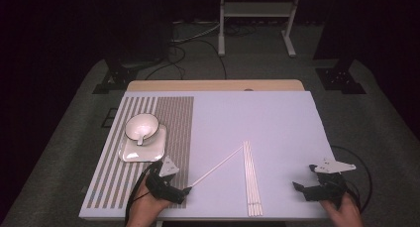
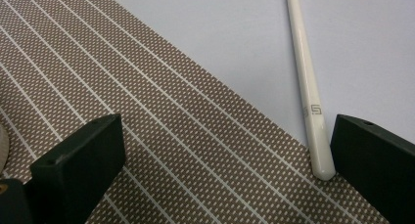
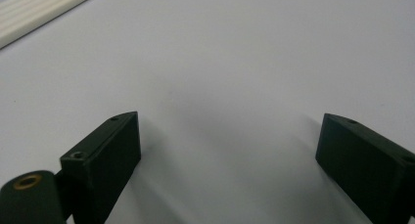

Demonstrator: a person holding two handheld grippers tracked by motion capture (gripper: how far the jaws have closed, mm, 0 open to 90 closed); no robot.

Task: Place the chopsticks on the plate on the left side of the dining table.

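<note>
The white surface [image 1: 277, 123] carries a brown striped placemat [image 1: 148, 152] ahead of and beneath the left hand-held gripper [image 1: 184, 191]. On the mat, further ahead of that gripper, a square plate [image 1: 130, 153] holds a white bowl [image 1: 142, 126] with a spoon in it. Between the two grippers lies a tight row of white chopsticks [image 1: 251, 180]. A single chopstick [image 2: 309, 87] slants out from that row toward the left hand-held gripper, its blunt end at the mat's edge.

In the left gripper view the jaws stand spread wide, and the chopstick's end rests just inside the right-hand jaw, close beside it; whether they touch cannot be told. The right hand-held gripper [image 1: 303, 189] sits low over bare surface with its jaws also spread, nothing between them, and the chopstick row is off to its left.

The step in hand looks like taking up the single chopstick. The next move likely calls for centring the jaws over the stick's end, then pressing them together squarely so the thin, smooth stick does not roll or pivot away.
</note>
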